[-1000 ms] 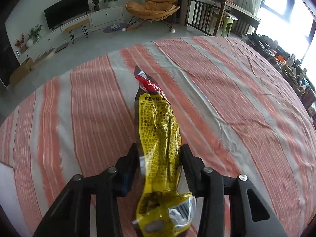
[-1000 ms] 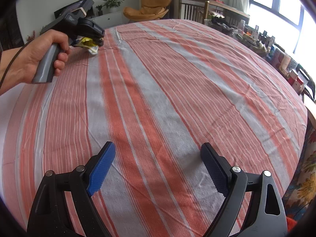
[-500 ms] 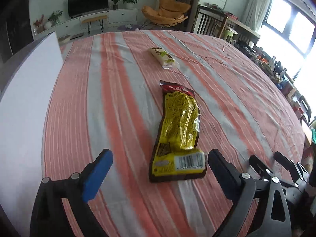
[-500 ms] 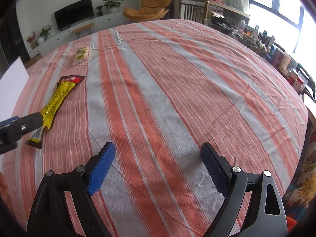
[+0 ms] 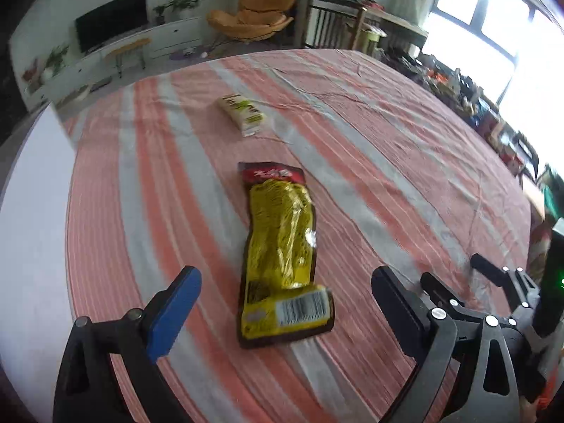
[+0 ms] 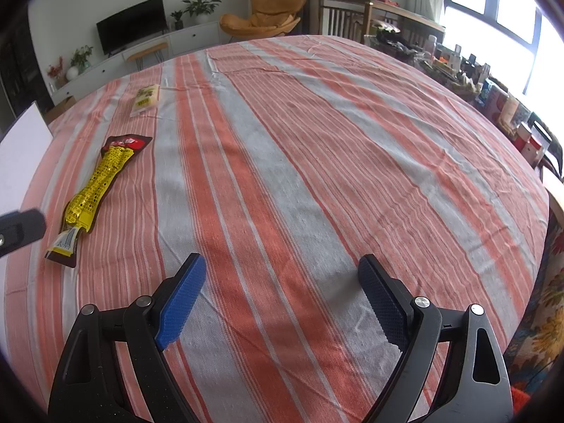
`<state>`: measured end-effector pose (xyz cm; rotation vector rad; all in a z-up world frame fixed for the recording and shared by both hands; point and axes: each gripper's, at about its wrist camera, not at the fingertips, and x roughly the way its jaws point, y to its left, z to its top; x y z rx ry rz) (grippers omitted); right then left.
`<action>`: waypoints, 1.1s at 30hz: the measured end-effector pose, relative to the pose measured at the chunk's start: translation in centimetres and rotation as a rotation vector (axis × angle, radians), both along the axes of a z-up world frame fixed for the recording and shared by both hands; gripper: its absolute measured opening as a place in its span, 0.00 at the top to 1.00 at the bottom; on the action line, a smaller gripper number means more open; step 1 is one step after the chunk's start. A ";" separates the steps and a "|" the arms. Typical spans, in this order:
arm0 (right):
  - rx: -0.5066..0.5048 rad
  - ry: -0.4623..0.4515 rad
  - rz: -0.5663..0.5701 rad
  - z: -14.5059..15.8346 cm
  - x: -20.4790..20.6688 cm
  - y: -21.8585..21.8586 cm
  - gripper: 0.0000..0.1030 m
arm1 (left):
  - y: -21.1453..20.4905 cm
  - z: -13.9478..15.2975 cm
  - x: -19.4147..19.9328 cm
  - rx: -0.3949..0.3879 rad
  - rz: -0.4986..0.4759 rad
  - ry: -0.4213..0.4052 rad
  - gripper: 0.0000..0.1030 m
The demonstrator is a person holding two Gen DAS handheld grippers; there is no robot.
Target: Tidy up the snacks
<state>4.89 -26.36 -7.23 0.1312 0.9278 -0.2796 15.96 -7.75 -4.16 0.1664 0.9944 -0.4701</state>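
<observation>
**Both grippers empty, yellow pack lying flat on cloth**

We are seeing the left gripper (image 5: pixel 285 312) hovering over the striped tablecloth (image 5: pixel 387 162) with its jaws spread wide apart, gripping nothing. The yellow snack pack (image 5: pixel 282 253) is lying flat on the cloth between the finger lines, touching neither finger; barcode end is pointing at 6 o'clock toward us, red end at 12 o'clock. At 11 o'clock from it, well apart, the white-and-green snack pack (image 5: pixel 243 112) is resting on the cloth. A white board (image 5: pixel 31 229) is filling the 9 o'clock edge of the left wrist view. The right gripper (image 5: pixel 454 282) is showing at 4 o'clock in the same view.

From the right wrist view, we are seeing the right gripper (image 6: pixel 282 299) with jaws also wide apart and nothing between them, only bare cloth (image 6: pixel 317 141). The yellow snack pack (image 6: pixel 95 190) is sitting at 10 o'clock, well apart from the fingers, and the white-and-green snack pack (image 6: pixel 146 98) is lying beyond it near 11 o'clock. A finger of the left gripper (image 6: pixel 21 229) is poking in at 9 o'clock, near the pack's barcode end; we cannot tell whether they are touching.
</observation>
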 end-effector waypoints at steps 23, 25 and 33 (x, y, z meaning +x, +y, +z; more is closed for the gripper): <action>0.000 -0.001 0.000 0.0 0.0 0.0 0.12 | 4.0 -4.4 1.7 0.054 0.298 -0.060 0.00; 0.001 -0.001 0.000 0.0 0.0 0.0 0.12 | 4.6 -4.3 1.8 0.032 0.318 -0.056 0.00; 0.001 -0.001 0.000 -0.1 0.0 0.0 0.12 | 4.6 -4.5 1.8 0.034 0.325 -0.065 0.00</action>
